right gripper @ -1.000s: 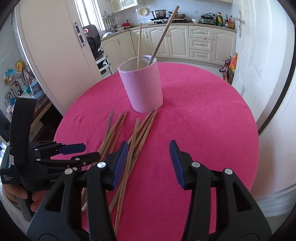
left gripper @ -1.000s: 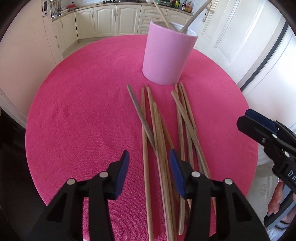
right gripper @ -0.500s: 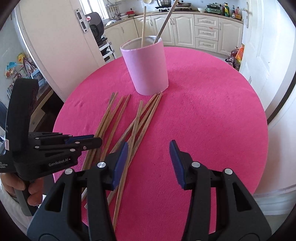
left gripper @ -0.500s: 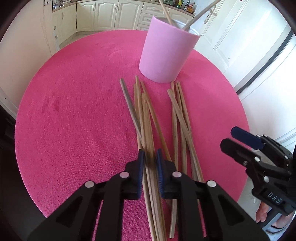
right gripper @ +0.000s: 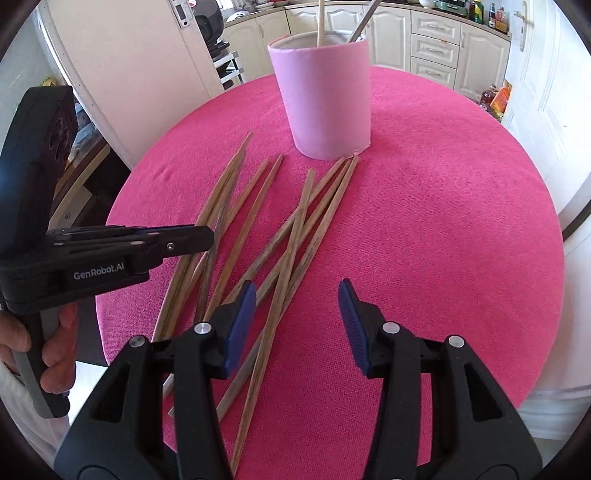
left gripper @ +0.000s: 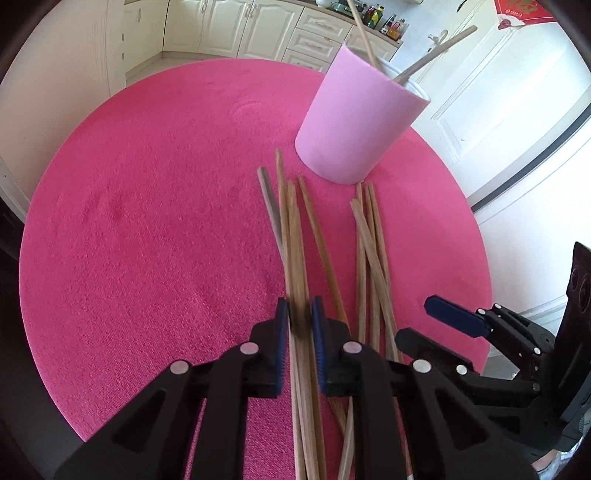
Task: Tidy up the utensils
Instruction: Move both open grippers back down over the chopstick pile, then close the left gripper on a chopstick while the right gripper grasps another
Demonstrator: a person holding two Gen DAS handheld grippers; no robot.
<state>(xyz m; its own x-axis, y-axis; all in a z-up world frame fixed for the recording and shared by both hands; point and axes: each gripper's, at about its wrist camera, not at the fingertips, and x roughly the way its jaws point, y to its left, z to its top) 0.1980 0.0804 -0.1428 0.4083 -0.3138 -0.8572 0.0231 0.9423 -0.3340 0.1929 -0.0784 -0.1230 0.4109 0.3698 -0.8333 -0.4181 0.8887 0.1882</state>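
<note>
Closed since a second ago, the left tongs [left gripper: 300, 317] pinch chopsticks [left gripper: 295, 258] beside the pink cup [left gripper: 354, 122]; right tongs [right gripper: 297, 314] gape wide, empty, over bare desk [right gripper: 443, 229].

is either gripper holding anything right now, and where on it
The left gripper is shut on chopsticks, around mid-length. The right gripper is open and holds nothing.

A cup [right gripper: 323, 99] is standing on the tabletop [right gripper: 443, 229], two chopsticks [right gripper: 320, 18] leaning inside it. Loose chopsticks [right gripper: 295, 229] are lying in two bundles before the cup. The left hand-held gripper [left gripper: 298, 321] is straddling the left bundle; cabinets [right gripper: 436, 33] are standing behind.
</note>
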